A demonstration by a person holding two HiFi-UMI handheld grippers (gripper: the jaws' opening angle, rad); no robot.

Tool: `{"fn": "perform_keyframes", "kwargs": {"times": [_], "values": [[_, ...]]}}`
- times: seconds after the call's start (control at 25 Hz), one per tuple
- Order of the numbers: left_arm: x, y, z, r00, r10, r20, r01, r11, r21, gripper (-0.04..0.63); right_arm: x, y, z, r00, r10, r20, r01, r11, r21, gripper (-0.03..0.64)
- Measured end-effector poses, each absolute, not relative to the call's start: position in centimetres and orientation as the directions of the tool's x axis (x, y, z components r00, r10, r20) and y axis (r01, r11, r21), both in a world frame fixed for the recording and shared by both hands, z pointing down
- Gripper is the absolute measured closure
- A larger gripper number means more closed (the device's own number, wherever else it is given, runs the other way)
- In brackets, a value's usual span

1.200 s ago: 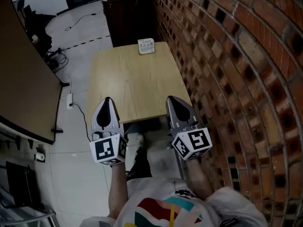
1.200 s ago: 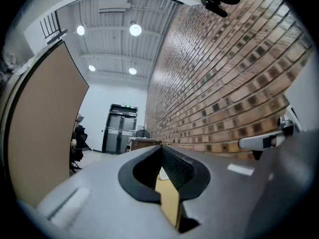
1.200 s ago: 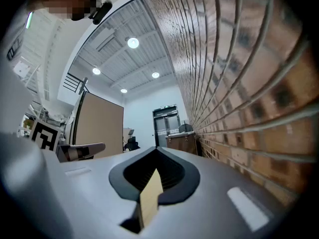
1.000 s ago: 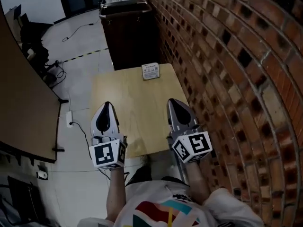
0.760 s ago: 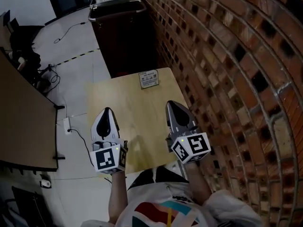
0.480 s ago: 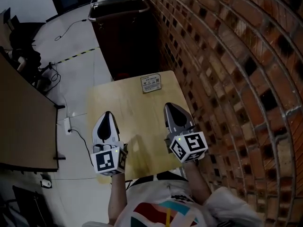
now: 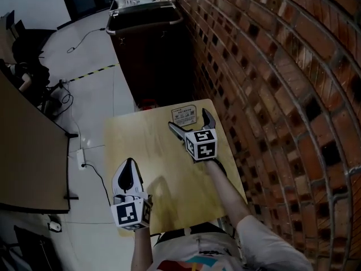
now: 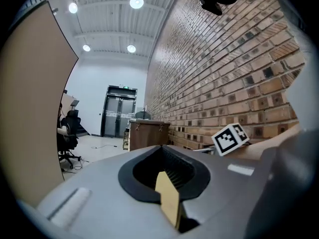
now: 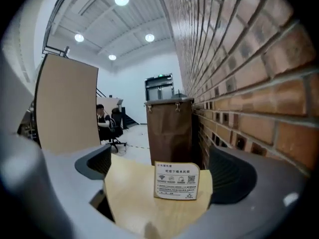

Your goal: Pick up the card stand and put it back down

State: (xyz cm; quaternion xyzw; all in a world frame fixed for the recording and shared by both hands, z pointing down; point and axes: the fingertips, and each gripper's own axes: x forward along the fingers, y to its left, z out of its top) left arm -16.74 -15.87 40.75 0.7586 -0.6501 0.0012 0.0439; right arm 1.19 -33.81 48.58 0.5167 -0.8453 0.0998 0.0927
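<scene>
The stand (image 7: pixel 184 116) is set upright at the table's (image 7: pixel 141 151) far edge, close to the brick wall (image 7: pixel 271 95). It lies straight ahead of the right gripper (image 7: pixel 189 123), whose jaws have just been opening and are now spread wide. In the right gripper view the stand (image 9: pixel 176 180) is seen centred in the gap, with its printed face turned towards the camera. Its long axis runs across, from one jaw to the other, so the side edges are offered to the pads. No pad is seen pressing on it, and from the head view the jaw tips are judged to sit just beside its near corners. A short advance along the same line is probably all that is called for before closing. The left gripper (image 7: pixel 128 165) is held with its jaws pressed together on nothing, well apart from the stand, near the table's front edge. The right is plainly the nearer one.
</scene>
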Motion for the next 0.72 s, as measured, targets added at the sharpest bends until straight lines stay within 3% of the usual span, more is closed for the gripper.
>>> {"fn": "perform_keyframes", "kwargs": {"times": [0.16, 0.36, 0.72], "values": [[-19.0, -15.9, 43.1, 0.103, -0.988, 0.112, -0.993, -0.097, 0.062, 0.591, 0.0, -38.9, 54.5, -0.367, -0.841, 0.398, -0.921, 0.389, -0.026, 0.040], [-21.4, -16.3, 45.0, 0.053, -0.988, 0.146, -0.997, -0.044, 0.064, 0.591, 1.3, -41.8, 58.6, -0.249, -0.850, 0.465, -0.963, 0.268, -0.025, 0.040], [-21.3, -17.3, 46.6, 0.068, -0.977, 0.203, -0.995, -0.052, 0.086, 0.591, 1.4, -43.0, 62.3, -0.290, -0.810, 0.510, -0.956, 0.266, -0.122, 0.040]]}}
